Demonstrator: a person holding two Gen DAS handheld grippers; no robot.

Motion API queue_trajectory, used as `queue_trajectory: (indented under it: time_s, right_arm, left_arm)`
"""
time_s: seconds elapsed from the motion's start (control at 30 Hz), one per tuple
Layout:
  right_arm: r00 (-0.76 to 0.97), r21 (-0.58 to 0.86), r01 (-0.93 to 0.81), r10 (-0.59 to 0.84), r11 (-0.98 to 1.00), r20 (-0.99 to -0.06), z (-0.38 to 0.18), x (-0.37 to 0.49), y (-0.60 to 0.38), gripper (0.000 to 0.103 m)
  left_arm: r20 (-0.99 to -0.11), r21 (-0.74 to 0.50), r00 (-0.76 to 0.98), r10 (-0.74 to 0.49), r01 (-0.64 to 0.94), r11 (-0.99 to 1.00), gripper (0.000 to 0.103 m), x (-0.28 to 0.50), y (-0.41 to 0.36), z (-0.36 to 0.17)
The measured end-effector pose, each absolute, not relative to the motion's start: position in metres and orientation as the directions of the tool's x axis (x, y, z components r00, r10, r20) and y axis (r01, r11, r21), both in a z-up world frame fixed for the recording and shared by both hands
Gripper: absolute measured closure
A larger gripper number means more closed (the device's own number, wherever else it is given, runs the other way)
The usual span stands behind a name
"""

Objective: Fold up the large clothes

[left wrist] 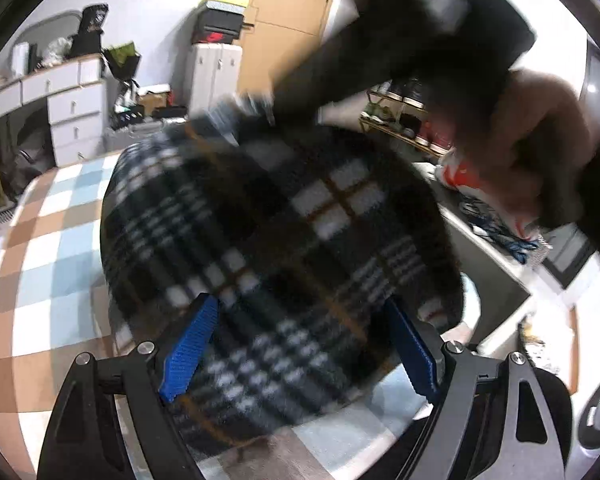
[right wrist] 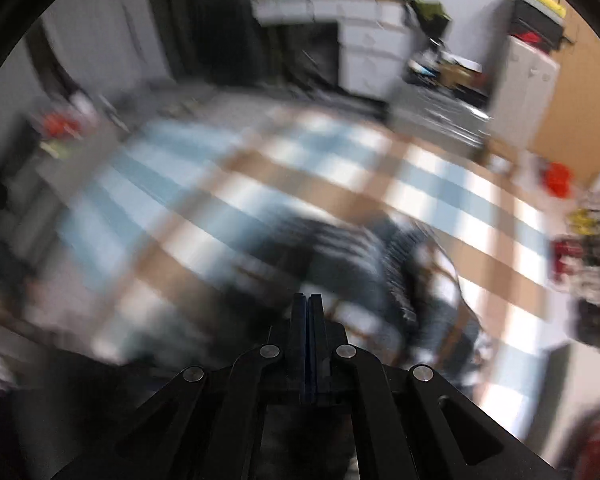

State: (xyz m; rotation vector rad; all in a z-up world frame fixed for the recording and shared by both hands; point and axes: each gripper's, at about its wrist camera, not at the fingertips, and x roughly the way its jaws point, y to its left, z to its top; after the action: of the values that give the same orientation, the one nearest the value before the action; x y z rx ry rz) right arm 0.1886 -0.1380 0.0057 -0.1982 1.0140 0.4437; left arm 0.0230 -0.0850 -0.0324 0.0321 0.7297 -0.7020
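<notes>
Plaid garment (left wrist: 268,240), dark with white and tan lines, fills the frame centre in the left view; the right view is badly blurred. It lies on one checked cloth (left wrist: 48,240). One left gripper (left wrist: 300,344) gapes wide, holding nothing. One right gripper (right wrist: 308,304) has its jaws pressed together; any cloth between them is unclear.

garment (left wrist: 276,240): your plaid is dark navy-black with white blocks and thin tan lines
left gripper (left wrist: 300,336): your pads are bright blue on black arms
right gripper (right wrist: 308,312): black, a blue sliver between its fingers
cloth (left wrist: 48,248): pale blue, white and tan checks
drawers (left wrist: 74,116): white, upper left of the frame
</notes>
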Motion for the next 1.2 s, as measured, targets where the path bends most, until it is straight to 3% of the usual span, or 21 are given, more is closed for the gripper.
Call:
queue_trajectory:
  time_s: [0.07,0.2,0.53,0.73,0.93,1.2]
  right_arm:
    - [0.435,0.131,-0.358,0.289,0.925,-0.853,-0.017,0.2,-0.171,0.103]
    - [0.479,0.288,-0.339,0.428,0.896,-0.767,-0.039,0.191,-0.206,0.103]
    - [0.577,0.377,-0.313,0.49,0.872,-0.654,-0.058,0.183,-0.226,0.103]
    - [0.584,0.36,-0.336,0.492,0.87,-0.645,-0.018,0.164,-0.217,0.103]
    - [0.603,0.321,-0.323,0.455,0.89,-0.655,0.024,0.117,-0.212,0.102]
    - [0.672,0.228,-0.239,0.33,0.944,-0.663,0.005,0.062,-0.202,0.102]
  left_arm:
    - [-0.61,-0.233,0.504,-0.612,0.624,0.746,0.021,0.021,-0.083,-0.029]
    - [-0.597,-0.248,0.482,-0.641,0.649,0.719,0.021,0.015,-0.076,-0.019]
    - [-0.548,-0.454,0.522,-0.654,0.471,0.757,0.021,0.046,-0.033,-0.02]
    - [-0.566,-0.49,0.54,-0.623,0.387,0.781,0.021,0.06,-0.021,-0.023]
    - [-0.56,-0.464,0.561,-0.609,0.397,0.792,0.021,0.069,-0.029,-0.001]
    - [-0.646,-0.242,0.606,-0.465,0.415,0.877,0.021,0.069,-0.06,-0.007]
